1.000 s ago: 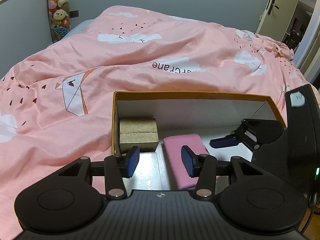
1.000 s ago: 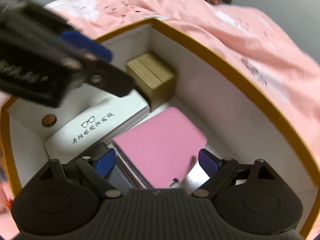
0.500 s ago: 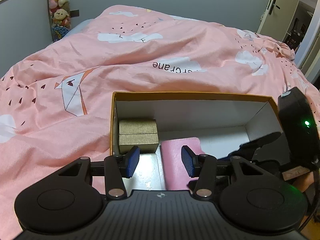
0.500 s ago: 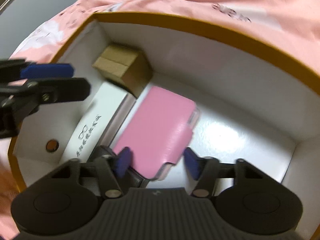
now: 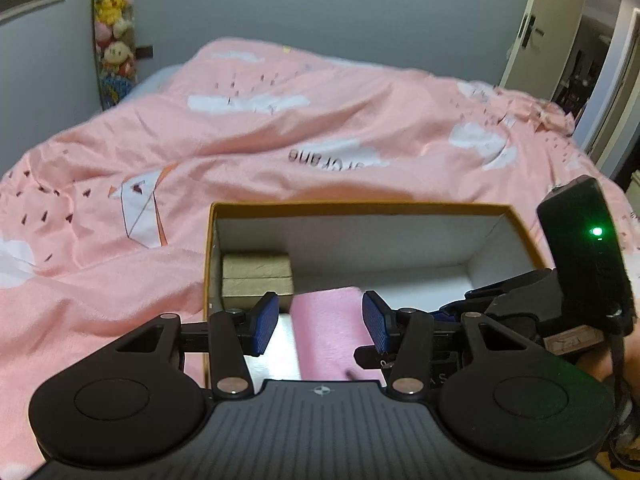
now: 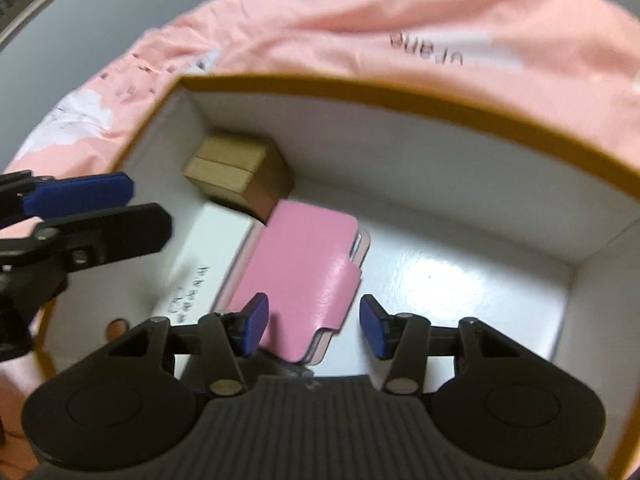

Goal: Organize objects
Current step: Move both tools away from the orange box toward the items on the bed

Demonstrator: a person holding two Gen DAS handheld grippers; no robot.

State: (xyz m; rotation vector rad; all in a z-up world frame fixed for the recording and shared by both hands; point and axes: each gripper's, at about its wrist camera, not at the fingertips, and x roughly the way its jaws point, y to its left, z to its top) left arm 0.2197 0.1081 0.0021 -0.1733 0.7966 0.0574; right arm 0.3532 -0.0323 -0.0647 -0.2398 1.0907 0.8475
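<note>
Pink bedding (image 5: 320,120) printed with clouds and paper cranes covers the bed, and an open cardboard box (image 6: 400,96) with an orange rim and white inside sits on it, right under both tongs.

Straight ahead of the right gripper (image 6: 312,326), a pink flip case (image 6: 304,268) lies flat on the box floor, its near end between the spread blue pads (image 6: 256,320), which stand clear of it on both sides. Beyond the case, toward the far left corner, a small brown box (image 6: 240,172) sits touching or nearly touching the case's far end. Left of the case lies a white glasses box (image 6: 208,264) with printed characters, close alongside; the picture is smeared there, so I cannot tell whether the two touch.

The left gripper (image 5: 320,328) hovers at the near left edge of the box, its jaws also spread and empty.

The step in hand looks like settling the pink case into its place. To do it well, nudge it square to the white box with the pads flat against its long edges, keep the left pads out of the way, and lift straight out so the flap does not snag.
</note>
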